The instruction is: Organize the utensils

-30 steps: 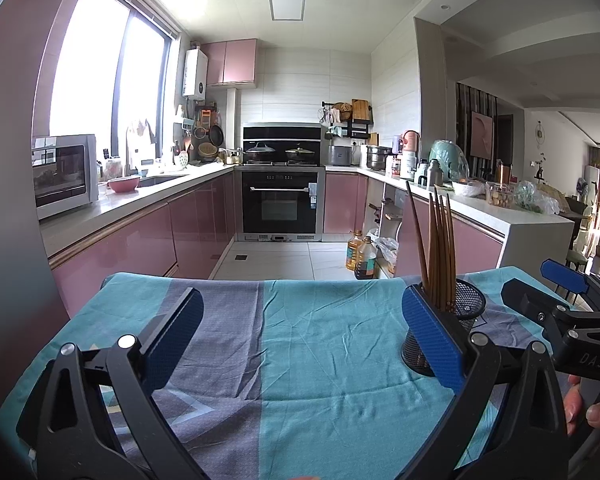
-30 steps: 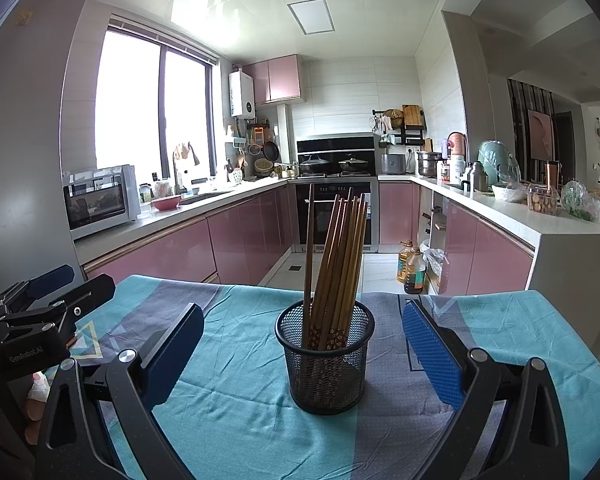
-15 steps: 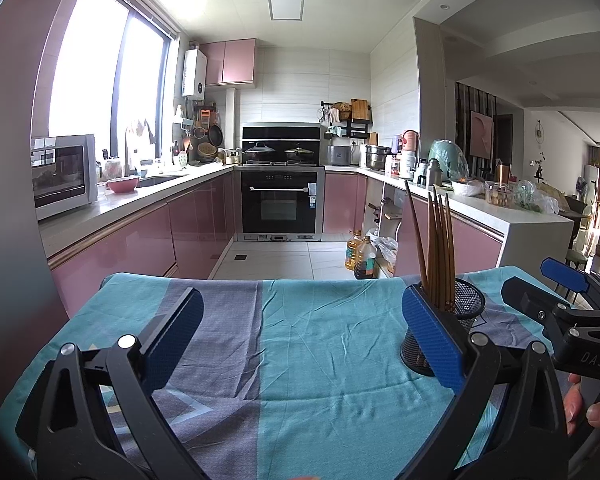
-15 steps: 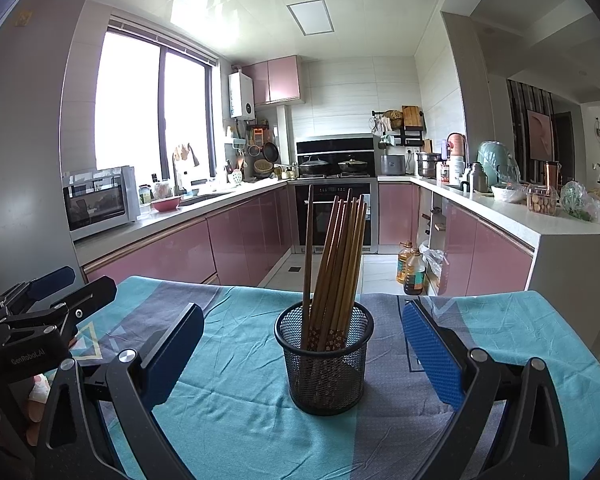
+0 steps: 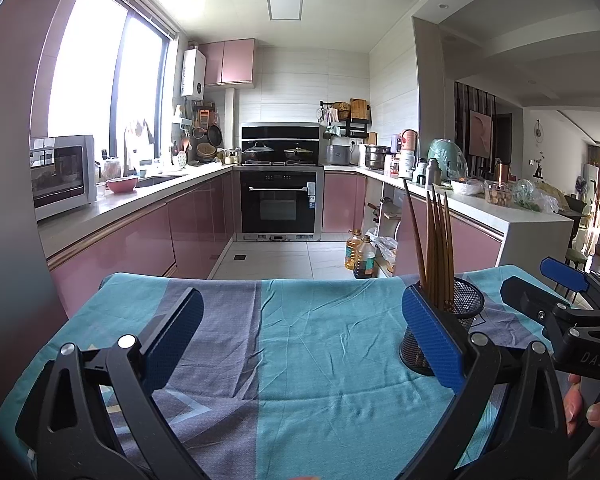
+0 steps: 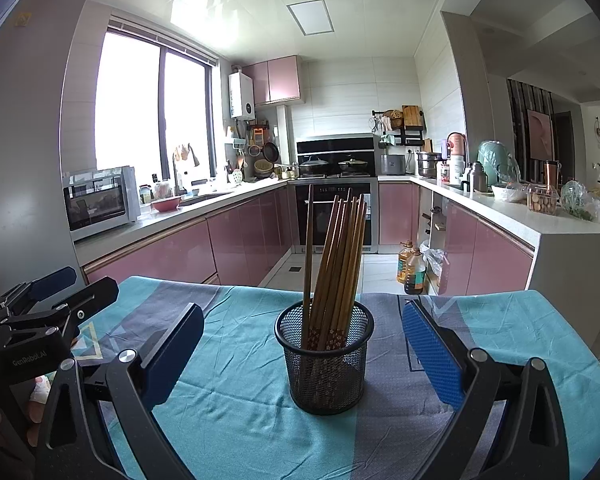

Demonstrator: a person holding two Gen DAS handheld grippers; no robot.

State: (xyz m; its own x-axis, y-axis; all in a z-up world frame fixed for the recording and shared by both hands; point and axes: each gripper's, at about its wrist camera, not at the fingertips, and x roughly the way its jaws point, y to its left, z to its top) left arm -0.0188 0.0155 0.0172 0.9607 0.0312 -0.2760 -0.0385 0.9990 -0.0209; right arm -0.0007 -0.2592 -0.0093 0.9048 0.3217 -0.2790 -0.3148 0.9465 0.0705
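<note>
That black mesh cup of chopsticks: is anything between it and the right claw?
Nothing visible. The right claw is open, and the mesh cup stands straight ahead on bare tablecloth, with the chopsticks upright inside. The left claw, also open, is off to the side.

A black wire cup [image 6: 325, 360] stands upright on the cloth, in the middle of the right view. Brown wooden chopsticks [image 6: 334, 264] stand in it in a bunch. Most lean toward 1 o'clock. One points straight up at 12 o'clock. Their bottom ends have little flowers on red.
</note>
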